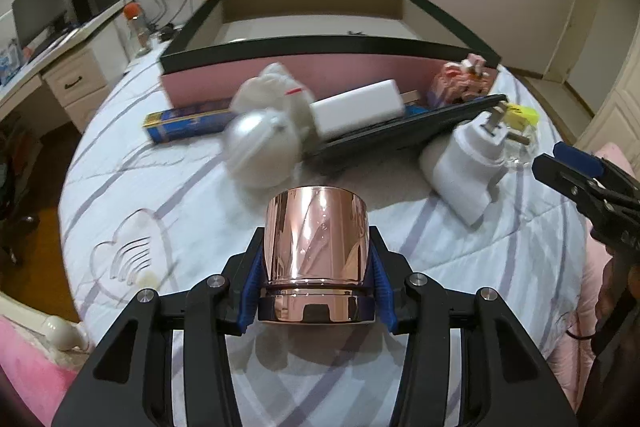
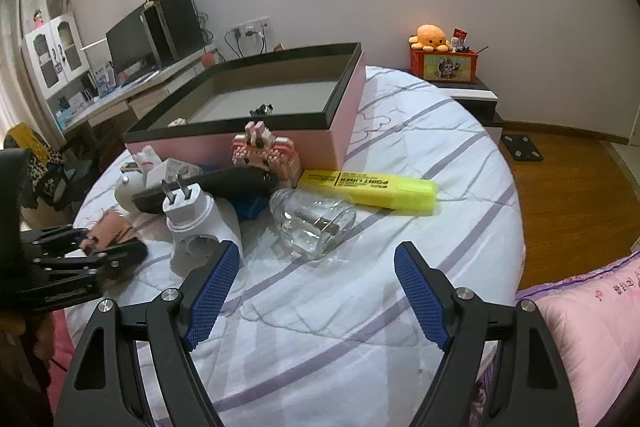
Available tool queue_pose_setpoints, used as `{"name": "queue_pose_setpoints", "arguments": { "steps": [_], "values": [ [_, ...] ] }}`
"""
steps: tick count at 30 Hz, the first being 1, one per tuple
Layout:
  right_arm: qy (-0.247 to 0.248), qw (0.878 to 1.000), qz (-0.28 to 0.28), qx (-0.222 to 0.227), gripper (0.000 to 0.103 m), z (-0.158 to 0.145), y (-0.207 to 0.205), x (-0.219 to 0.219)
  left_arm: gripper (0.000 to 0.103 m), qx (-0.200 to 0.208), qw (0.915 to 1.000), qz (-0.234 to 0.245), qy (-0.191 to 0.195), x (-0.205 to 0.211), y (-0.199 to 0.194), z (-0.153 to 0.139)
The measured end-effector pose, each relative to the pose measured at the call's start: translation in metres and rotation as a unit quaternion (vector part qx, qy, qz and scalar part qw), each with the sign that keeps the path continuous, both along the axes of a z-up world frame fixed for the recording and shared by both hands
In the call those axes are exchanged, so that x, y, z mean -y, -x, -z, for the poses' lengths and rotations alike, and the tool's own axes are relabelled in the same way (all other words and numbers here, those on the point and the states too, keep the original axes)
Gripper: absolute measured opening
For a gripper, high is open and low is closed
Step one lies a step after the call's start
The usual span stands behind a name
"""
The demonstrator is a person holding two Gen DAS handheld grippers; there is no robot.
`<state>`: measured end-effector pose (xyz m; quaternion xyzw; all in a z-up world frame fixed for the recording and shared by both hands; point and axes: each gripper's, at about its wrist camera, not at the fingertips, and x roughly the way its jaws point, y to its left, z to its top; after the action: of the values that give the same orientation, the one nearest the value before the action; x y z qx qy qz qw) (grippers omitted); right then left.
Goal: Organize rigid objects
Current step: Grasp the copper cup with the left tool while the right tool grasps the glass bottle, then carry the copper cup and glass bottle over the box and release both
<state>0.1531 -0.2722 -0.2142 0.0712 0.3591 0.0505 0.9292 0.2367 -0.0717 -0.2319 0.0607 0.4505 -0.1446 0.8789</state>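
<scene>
Left tongs [image 1: 316,279] hide the rose-gold cup's [image 1: 318,235] lower sides.

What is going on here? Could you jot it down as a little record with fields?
Setting: a round bed with a striped white cover
Left gripper: jaws shut on the shiny rose-gold cup
Right gripper: jaws open, nothing between them
Ahead of right gripper: clear glass bottle lying on its side, white plug adapter beside it
Further back: yellow highlighter, pink box with black rim, open
Box contents: nearly empty; small items too small to tell
</scene>
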Motion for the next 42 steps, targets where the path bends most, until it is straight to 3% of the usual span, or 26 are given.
{"name": "queue_pose_setpoints", "arguments": {
  "steps": [12, 17, 19, 29, 36, 42],
  "values": [
    [0.014, 0.998, 0.036, -0.057, 0.081, 0.014, -0.047, -0.011, 0.048, 0.008, 0.9998, -0.015, -0.007, -0.015, -0.003, 0.006],
    [0.024, 0.998, 0.04, -0.044, 0.081, 0.016, -0.053, -0.016, 0.047, 0.014, 0.9998, -0.014, 0.0, -0.018, -0.005, 0.007],
    [0.035, 0.998, 0.038, -0.044, 0.063, 0.016, -0.052, -0.017, 0.047, 0.016, 0.9998, -0.012, 0.0, -0.017, -0.005, 0.007],
    [0.034, 0.999, 0.018, -0.03, 0.063, 0.009, -0.031, -0.014, 0.047, 0.023, 0.9995, -0.012, 0.019, -0.028, 0.004, -0.001],
    [0.034, 0.999, 0.015, 0.011, 0.063, -0.024, -0.004, -0.013, 0.047, 0.056, 0.9979, -0.013, 0.03, -0.032, 0.018, -0.028],
    [0.036, 0.997, -0.01, 0.073, 0.063, -0.068, 0.019, -0.029, 0.047, 0.102, 0.9939, -0.014, 0.039, -0.034, 0.027, -0.066]
  ]
}}
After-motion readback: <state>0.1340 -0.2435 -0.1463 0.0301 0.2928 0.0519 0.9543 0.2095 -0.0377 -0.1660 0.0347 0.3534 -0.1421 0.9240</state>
